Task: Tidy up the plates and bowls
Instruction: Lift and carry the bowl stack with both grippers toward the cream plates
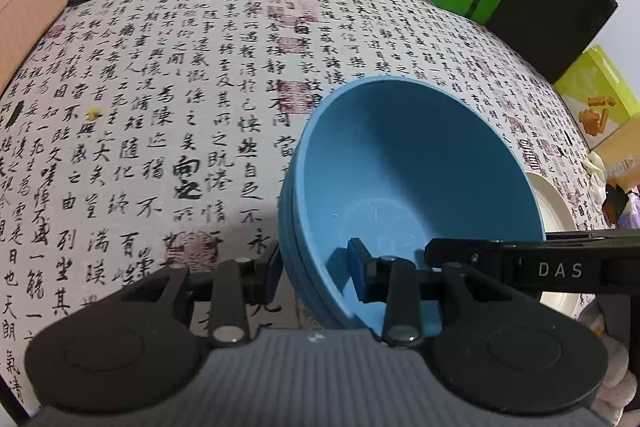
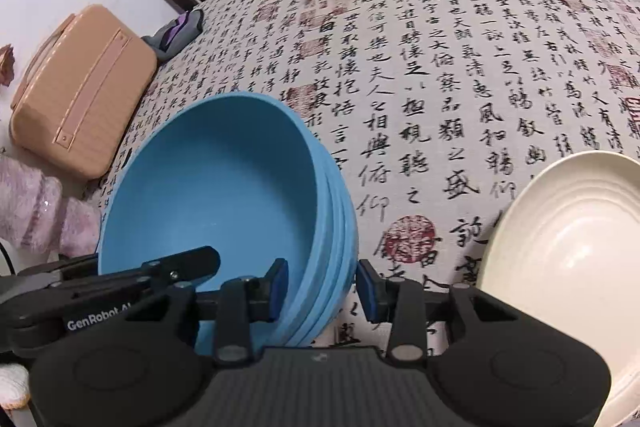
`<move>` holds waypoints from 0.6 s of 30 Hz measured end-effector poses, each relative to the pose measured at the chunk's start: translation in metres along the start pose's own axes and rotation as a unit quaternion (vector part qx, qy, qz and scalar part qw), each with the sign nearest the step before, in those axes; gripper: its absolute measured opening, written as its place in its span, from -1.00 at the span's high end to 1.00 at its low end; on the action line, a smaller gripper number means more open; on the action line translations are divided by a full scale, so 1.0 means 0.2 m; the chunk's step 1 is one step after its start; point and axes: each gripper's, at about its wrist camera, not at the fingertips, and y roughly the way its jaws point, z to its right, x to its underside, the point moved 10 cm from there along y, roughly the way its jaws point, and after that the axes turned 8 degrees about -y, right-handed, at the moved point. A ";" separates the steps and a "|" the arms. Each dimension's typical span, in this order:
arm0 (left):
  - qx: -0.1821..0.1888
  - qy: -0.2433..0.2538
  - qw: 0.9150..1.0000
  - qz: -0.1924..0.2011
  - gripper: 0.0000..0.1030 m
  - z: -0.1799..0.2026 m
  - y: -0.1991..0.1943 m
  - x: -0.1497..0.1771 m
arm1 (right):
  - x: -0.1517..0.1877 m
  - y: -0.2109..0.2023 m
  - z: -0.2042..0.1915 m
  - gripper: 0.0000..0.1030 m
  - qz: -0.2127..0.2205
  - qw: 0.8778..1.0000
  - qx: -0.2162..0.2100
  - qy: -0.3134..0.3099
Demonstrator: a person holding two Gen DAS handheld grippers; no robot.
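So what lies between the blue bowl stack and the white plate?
Only bare calligraphy tablecloth, seen in the right wrist view, between the blue bowl stack and white plate.

Blue bowls (image 2: 208,187): matt plastic, smooth, faint scuffs inside; cream plate (image 2: 568,227): glossy glazed ceramic, ridged rings; surface (image 1: 160,107): woven cloth cover, printed calligraphy, matt; fingers (image 2: 278,289): blue rubbery pads on matt black plastic; case (image 2: 76,91): peach plastic, ribbed, satin

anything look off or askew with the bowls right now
The stack of blue bowls sits tilted rather than flat, gripped on opposite rims by the left gripper and right gripper. Nothing looks spilled or damaged.
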 end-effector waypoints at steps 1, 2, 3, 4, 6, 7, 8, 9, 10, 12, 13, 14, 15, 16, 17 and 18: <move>0.001 0.002 1.000 0.000 0.32 0.01 0.00 0.00 | 0.00 -0.01 0.01 0.28 0.001 1.000 0.001 0.001; 0.002 0.004 1.000 0.001 0.32 0.03 0.00 0.00 | 0.00 -0.02 0.02 0.28 0.003 1.000 0.002 0.002; 0.003 0.005 1.000 0.001 0.32 0.04 0.01 0.00 | 0.00 -0.03 0.04 0.28 0.005 1.000 0.003 0.002; 0.005 0.006 1.000 0.001 0.32 0.05 0.01 0.00 | 0.00 -0.04 0.05 0.28 0.006 1.000 0.005 0.002; 0.007 0.008 1.000 0.000 0.32 0.07 0.02 0.00 | 0.01 -0.05 0.07 0.28 0.008 1.000 0.007 0.004; 0.008 0.009 1.000 0.000 0.32 0.08 0.02 0.00 | 0.01 -0.06 0.08 0.28 0.008 1.000 0.008 0.005; 0.009 0.010 1.000 -0.001 0.32 0.09 0.02 0.00 | 0.01 -0.06 0.08 0.28 0.008 1.000 0.009 0.005; 0.009 0.011 1.000 -0.002 0.32 0.10 0.03 0.00 | 0.02 -0.07 0.10 0.28 0.008 1.000 0.009 0.006; 0.010 0.012 1.000 -0.003 0.32 0.11 0.03 0.01 | 0.02 -0.07 0.10 0.28 0.009 1.000 0.010 0.007; 0.010 0.015 1.000 -0.004 0.32 0.14 0.04 0.01 | 0.02 -0.08 0.12 0.28 0.011 1.000 0.010 0.008; 0.011 0.017 1.000 -0.003 0.32 0.15 0.04 0.01 | 0.03 -0.09 0.12 0.28 0.012 1.000 0.011 0.009; 0.011 0.019 1.000 -0.003 0.32 0.16 0.04 0.01 | 0.03 -0.10 0.13 0.28 0.015 1.000 0.012 0.010; 0.012 0.020 1.000 -0.003 0.32 0.17 0.04 0.01 | 0.03 -0.11 0.14 0.28 0.017 1.000 0.012 0.011; 0.012 0.021 1.000 -0.003 0.32 0.18 0.04 0.02 | 0.03 -0.12 0.15 0.28 0.019 1.000 0.013 0.012; 0.013 0.023 1.000 -0.002 0.32 0.20 0.04 0.02 | 0.03 -0.13 0.16 0.28 0.021 1.000 0.014 0.013; 0.014 0.025 1.000 -0.001 0.32 0.21 0.04 0.02 | 0.03 -0.14 0.17 0.28 0.024 1.000 0.014 0.015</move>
